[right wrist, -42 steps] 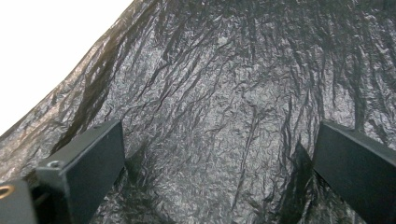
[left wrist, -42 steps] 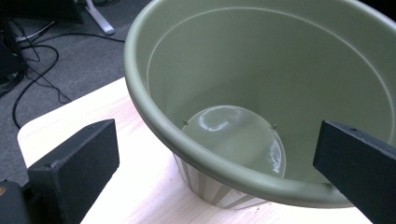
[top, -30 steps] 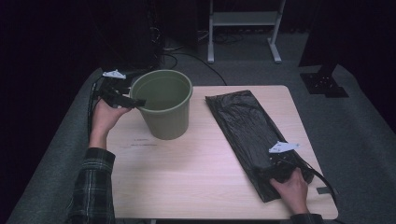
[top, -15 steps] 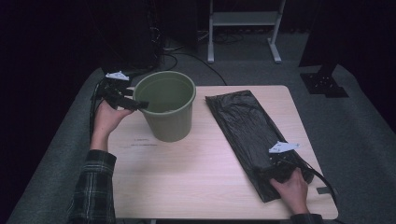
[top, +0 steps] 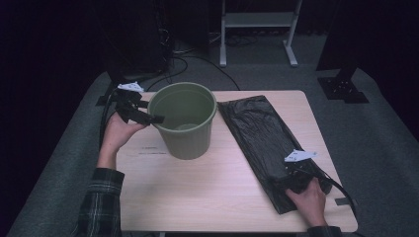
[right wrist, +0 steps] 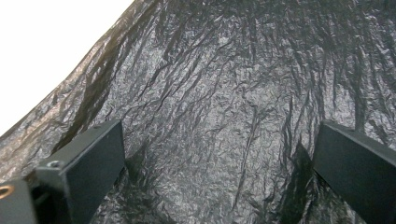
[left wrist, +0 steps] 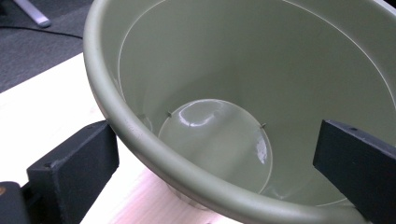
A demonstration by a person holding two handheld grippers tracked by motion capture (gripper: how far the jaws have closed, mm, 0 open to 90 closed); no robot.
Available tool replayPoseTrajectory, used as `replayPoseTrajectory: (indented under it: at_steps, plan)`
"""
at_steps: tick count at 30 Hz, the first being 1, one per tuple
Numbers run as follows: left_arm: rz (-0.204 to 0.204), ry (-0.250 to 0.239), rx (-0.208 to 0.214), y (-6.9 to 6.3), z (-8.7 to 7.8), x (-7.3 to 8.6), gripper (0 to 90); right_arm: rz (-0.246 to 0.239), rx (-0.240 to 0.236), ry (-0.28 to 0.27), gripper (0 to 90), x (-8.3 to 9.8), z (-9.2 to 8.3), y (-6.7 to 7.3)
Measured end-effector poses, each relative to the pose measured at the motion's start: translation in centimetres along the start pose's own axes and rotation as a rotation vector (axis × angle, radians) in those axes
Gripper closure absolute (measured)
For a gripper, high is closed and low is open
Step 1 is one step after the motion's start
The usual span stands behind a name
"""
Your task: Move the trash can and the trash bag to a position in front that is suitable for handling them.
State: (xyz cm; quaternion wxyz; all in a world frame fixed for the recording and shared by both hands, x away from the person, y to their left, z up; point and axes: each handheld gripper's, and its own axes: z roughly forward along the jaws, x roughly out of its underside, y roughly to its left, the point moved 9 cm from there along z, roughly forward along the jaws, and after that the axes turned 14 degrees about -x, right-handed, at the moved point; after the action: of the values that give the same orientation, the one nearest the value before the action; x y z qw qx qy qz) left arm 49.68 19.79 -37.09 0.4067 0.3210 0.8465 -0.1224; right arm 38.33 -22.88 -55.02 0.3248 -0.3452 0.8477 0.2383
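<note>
While the left tongs straddle the bin rim, wide open, the right tongs gape over the bag's near end, right of the bin.

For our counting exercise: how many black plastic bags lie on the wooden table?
1. The flat, crinkled black plastic bag lies along the table's right side, beside the round green plastic bucket. Others may be folded underneath, hidden.

— What stands on the table's left side?
— An olive-green bucket, upright, open-topped, nothing inside.
— And on the right?
— A black plastic bag, crinkled, lying flat lengthwise, just beside the bucket.
</note>
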Motion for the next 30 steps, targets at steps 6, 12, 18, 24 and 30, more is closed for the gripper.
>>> replayPoseTrajectory:
  at_steps: [6,12,18,24,30]
  plan:
    - [0.025,-0.01,0.025,-2.2,-0.2,0.2,0.0,0.001,0.001,-0.001,1.1,0.0,0.0,0.0]
    - [0.066,-0.015,0.066,-4.6,-0.3,0.4,0.0,0.001,0.002,-0.001,1.1,0.0,0.0,0.0]
    - [0.093,-0.024,0.11,-7.1,-0.3,0.6,0.0,0.0,0.002,0.0,1.0,0.0,0.0,0.0]
    - [0.109,-0.036,0.142,-9.1,-0.4,0.7,0.0,0.001,0.002,0.001,1.0,0.1,-0.1,0.0]
    - [0.134,-0.037,0.167,-10.7,-0.6,0.9,0.0,0.001,0.002,0.002,1.0,0.1,-0.1,0.1]
